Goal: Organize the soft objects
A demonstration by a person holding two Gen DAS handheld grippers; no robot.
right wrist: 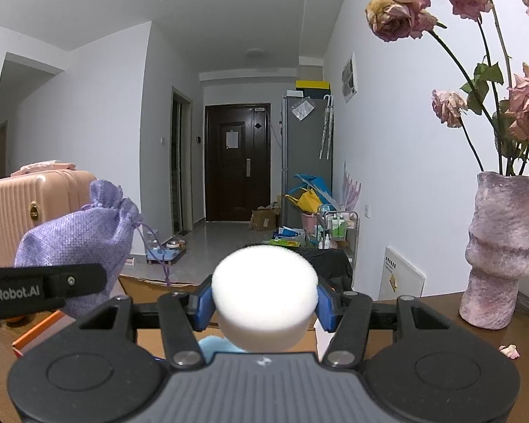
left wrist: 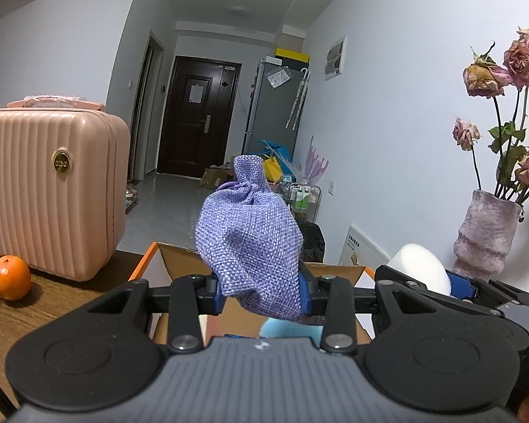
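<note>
My left gripper (left wrist: 264, 296) is shut on a purple woven drawstring pouch (left wrist: 250, 243), which stands up between its blue pads above an open cardboard box (left wrist: 180, 268) with an orange rim. A light blue soft thing (left wrist: 285, 328) lies in the box below it. My right gripper (right wrist: 264, 306) is shut on a round white sponge (right wrist: 264, 292), also over the box (right wrist: 148, 282). In the right wrist view the purple pouch (right wrist: 84, 236) and the left gripper's finger (right wrist: 42, 289) show at the left. The white sponge (left wrist: 423, 268) shows at the right of the left wrist view.
On the wooden table (left wrist: 53, 303) stand a pink ribbed suitcase (left wrist: 49, 190) and an orange (left wrist: 10, 276) at the left. A rough pink vase (right wrist: 500, 250) with dried roses stands at the right, near the wall. A hallway with a dark door lies beyond.
</note>
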